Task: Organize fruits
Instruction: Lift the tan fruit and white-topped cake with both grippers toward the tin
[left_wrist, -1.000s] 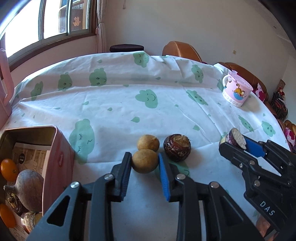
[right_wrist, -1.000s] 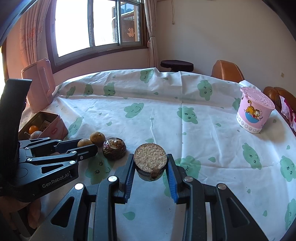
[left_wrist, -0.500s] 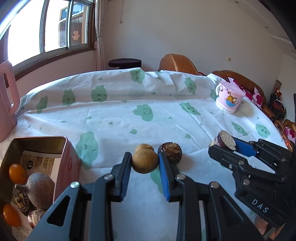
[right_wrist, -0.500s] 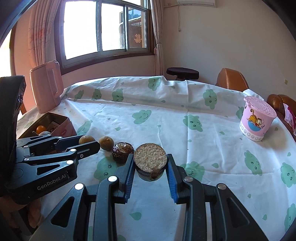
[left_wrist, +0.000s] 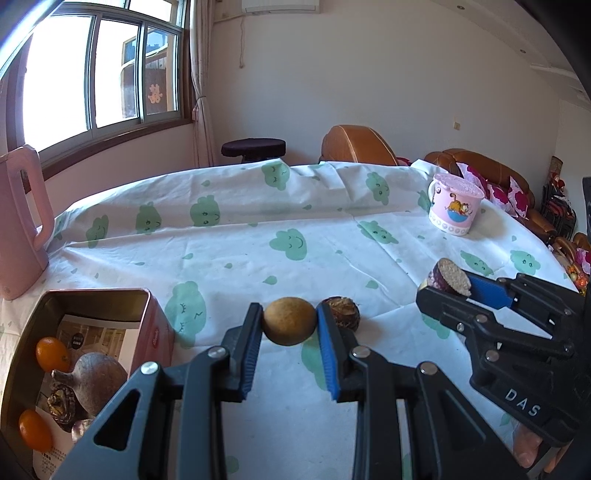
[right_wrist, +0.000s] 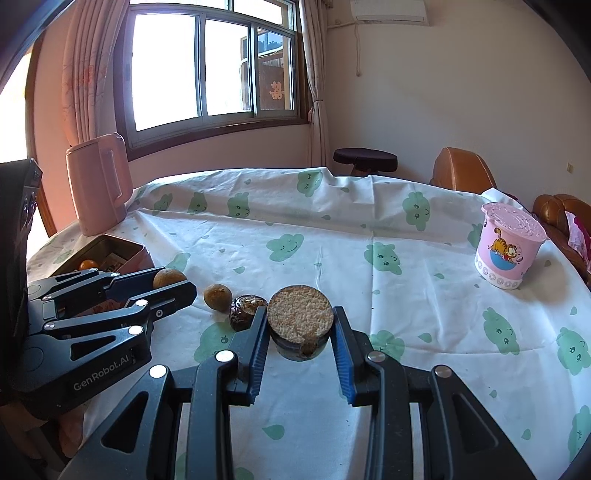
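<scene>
Looking forward and downward from each wrist, close above the table, both sharing the pink cup and window beyond.

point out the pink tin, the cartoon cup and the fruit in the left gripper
pink tin (left_wrist: 161, 334), left wrist view, on its pink outer side wall
cartoon cup (right_wrist: 506, 254), right wrist view, on its printed side
round tan fruit (left_wrist: 289, 321), left wrist view, on its front, between the pads

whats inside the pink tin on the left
Inside the pink tin: two small orange fruits, a brown pear-shaped fruit, a dark shrivelled one, all on printed paper. The near corner is out of frame.
</scene>
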